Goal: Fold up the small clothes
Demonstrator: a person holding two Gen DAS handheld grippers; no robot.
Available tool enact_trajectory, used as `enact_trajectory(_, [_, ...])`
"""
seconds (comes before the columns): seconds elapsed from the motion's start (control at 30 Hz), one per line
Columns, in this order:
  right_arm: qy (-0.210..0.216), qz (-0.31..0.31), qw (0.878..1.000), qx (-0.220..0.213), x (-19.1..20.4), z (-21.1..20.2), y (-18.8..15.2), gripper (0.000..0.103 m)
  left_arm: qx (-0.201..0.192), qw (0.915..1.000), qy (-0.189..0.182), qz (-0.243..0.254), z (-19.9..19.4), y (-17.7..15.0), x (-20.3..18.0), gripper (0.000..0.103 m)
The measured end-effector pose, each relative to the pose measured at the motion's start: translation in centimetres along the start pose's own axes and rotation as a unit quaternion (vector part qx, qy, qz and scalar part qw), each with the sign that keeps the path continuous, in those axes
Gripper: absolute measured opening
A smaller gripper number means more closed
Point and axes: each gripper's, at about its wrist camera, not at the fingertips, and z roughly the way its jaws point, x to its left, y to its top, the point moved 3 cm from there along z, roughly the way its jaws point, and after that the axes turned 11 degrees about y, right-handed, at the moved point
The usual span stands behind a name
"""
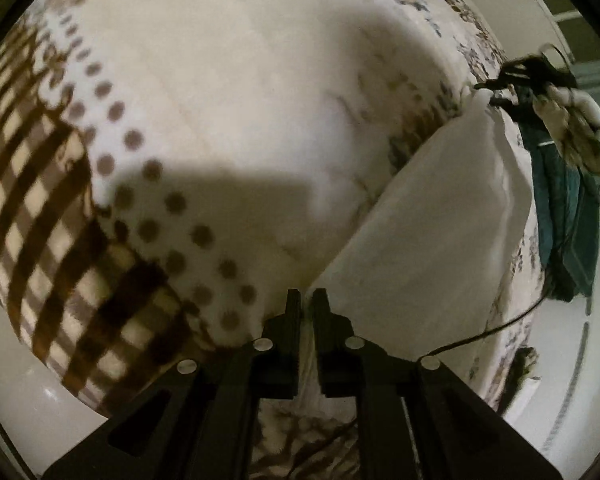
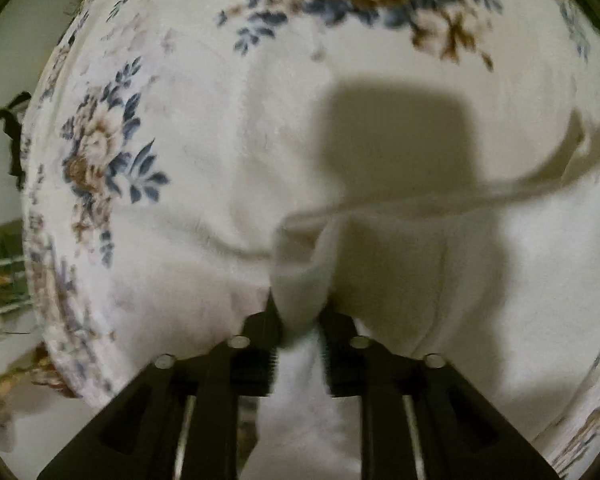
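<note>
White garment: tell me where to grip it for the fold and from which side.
Grip the white garment at its edge corners, coming in low along the blanket. The left gripper and right gripper already pinch thin bunched cloth there.

Floral bedspread [image 2: 100, 152] (patchwork edge), hard shadows

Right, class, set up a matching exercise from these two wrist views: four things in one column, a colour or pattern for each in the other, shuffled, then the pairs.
Things
1. garment held in the left gripper
2. cloth hanging at the bed's edge
3. blanket at the left
4. bedcover

Descriptions
A. brown check
B. plain white
C. blue and brown flowers
D. teal

Pairs: 1-B, 2-D, 3-A, 4-C
</note>
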Motion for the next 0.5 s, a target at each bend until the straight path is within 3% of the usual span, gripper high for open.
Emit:
enact_trajectory(0.1, [0.055, -0.002, 0.998, 0.025, -0.9, -1.6, -3.4, 0.055, 0.005, 0.9999, 0.012, -0.001, -0.6, 0.2, 0.8, 0.009])
enact_trajectory(0.17, [0.076, -0.014, 0.996, 0.038, -2.2, -3.3, -7.5, 0.055, 0.0, 0.9999, 0.013, -0.004, -1.2, 0.2, 1.4, 0.013])
enact_trajectory(0.23, [0.088, -0.016, 0.995, 0.051, -4.1, -4.3, -12.1, 0.055, -0.003, 0.9999, 0.01, -0.006, -1.8, 0.1, 1.7, 0.027])
enact_trajectory(0.3, [0.091, -0.007, 0.993, 0.069, -6.6, -4.7, -17.2, 0.055, -0.008, 0.9999, 0.01, -0.002, -2.0, 0.1, 1.7, 0.047])
enact_trajectory(0.4, [0.087, 0.04, 0.99, 0.102, -12.0, -3.6, -26.1, 0.055, -0.008, 0.9998, 0.014, 0.01, -1.9, -0.2, 1.2, 0.049])
enact_trajectory(0.5, [0.112, 0.133, 0.975, 0.139, -17.6, -0.6, -34.5, 0.055, -0.014, 0.9993, 0.028, 0.021, -1.7, -0.6, 0.3, 0.049])
